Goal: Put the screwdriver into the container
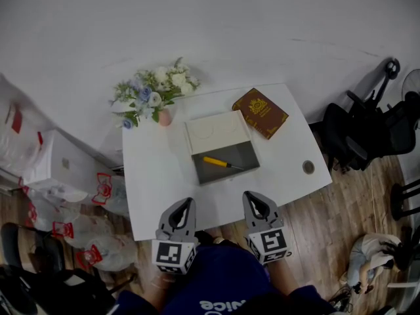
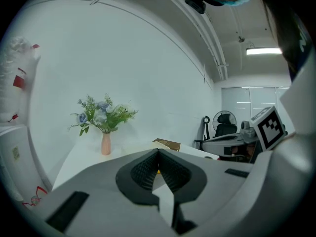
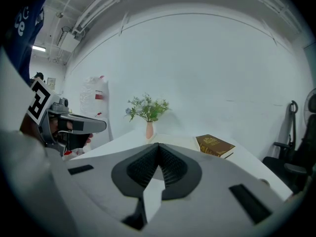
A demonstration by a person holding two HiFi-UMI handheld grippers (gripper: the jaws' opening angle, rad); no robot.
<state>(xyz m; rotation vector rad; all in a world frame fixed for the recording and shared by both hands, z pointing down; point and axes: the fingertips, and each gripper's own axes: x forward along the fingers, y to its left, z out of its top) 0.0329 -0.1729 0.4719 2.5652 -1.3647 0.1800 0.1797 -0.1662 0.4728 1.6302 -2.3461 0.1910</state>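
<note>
A screwdriver (image 1: 221, 163) with a yellow handle lies inside the open grey container (image 1: 246, 168), whose cream lid (image 1: 217, 130) stands back behind it. Both sit mid-table in the head view. My left gripper (image 1: 187, 204) and right gripper (image 1: 252, 197) hover side by side over the table's near edge, short of the container. Each has its jaws shut tip to tip with nothing between them, as the left gripper (image 2: 158, 152) and right gripper (image 3: 157, 146) views show. A sliver of yellow peeks past the left jaws.
A vase of flowers (image 1: 155, 97) stands at the table's (image 1: 157, 176) far left corner. A brown book (image 1: 260, 112) lies at the far right, and a small round disc (image 1: 308, 167) near the right edge. Bags (image 1: 85, 195) crowd the floor on the left, office chairs (image 1: 367, 133) on the right.
</note>
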